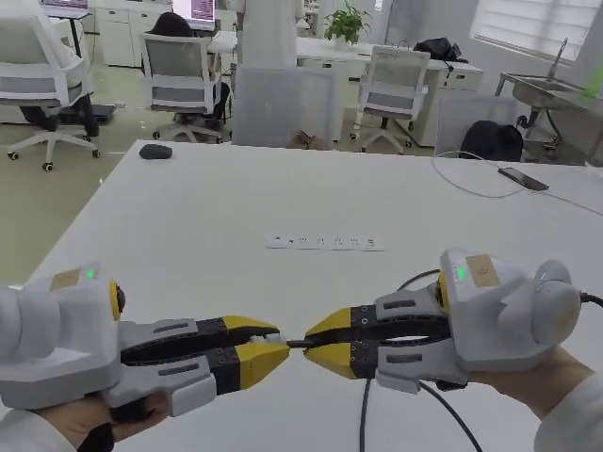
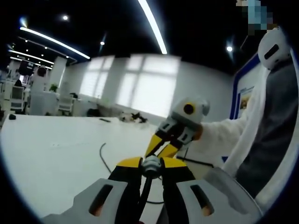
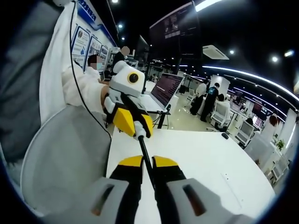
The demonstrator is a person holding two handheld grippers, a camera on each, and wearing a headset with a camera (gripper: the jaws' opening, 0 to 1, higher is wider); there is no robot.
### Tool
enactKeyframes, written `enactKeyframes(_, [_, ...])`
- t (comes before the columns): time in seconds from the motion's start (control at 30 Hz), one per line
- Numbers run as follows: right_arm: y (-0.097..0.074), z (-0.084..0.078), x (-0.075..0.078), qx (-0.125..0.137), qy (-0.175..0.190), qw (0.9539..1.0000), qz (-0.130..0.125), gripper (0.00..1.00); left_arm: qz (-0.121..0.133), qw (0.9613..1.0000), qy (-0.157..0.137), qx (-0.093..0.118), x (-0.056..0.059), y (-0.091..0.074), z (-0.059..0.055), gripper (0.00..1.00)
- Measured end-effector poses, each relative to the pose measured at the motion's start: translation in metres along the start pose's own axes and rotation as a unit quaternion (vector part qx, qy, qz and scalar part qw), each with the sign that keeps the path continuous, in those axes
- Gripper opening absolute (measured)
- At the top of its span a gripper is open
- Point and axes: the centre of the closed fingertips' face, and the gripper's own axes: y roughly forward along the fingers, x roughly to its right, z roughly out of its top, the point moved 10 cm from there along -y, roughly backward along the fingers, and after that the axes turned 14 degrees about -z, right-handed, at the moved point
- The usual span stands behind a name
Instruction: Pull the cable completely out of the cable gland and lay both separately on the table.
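Nearest, at seven o'clock, the left gripper [image 1: 279,345] was clenched on the gland [image 2: 150,164]; at five o'clock the right gripper [image 1: 315,345] grasped the cable [image 3: 145,156]. A straight pull apart would probably serve best.

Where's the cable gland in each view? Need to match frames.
Head view: cable gland, tiny, low centre, where left gripper and right gripper tips meet.
Left gripper view: bottom centre, grey knob between its own jaw tips.
Right gripper view: left of centre, at the left gripper's tips.
Shared landmark: the black cable entering it.
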Motion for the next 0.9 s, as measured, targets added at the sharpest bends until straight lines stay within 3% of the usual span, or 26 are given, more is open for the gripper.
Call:
enactKeyframes(0.63, [-0.019,-0.023,0.006,-0.011,0.035,0.9989,-0.029,0.06,0.024,0.9997,-0.006,0.003,0.006,-0.019,-0.001,0.16])
enactKeyframes(0.9, [-0.014,-0.023,0.004,-0.011,0.040,0.9986,-0.033,0.06,0.027,0.9996,-0.004,0.002,0.008,-0.022,0.000,0.17])
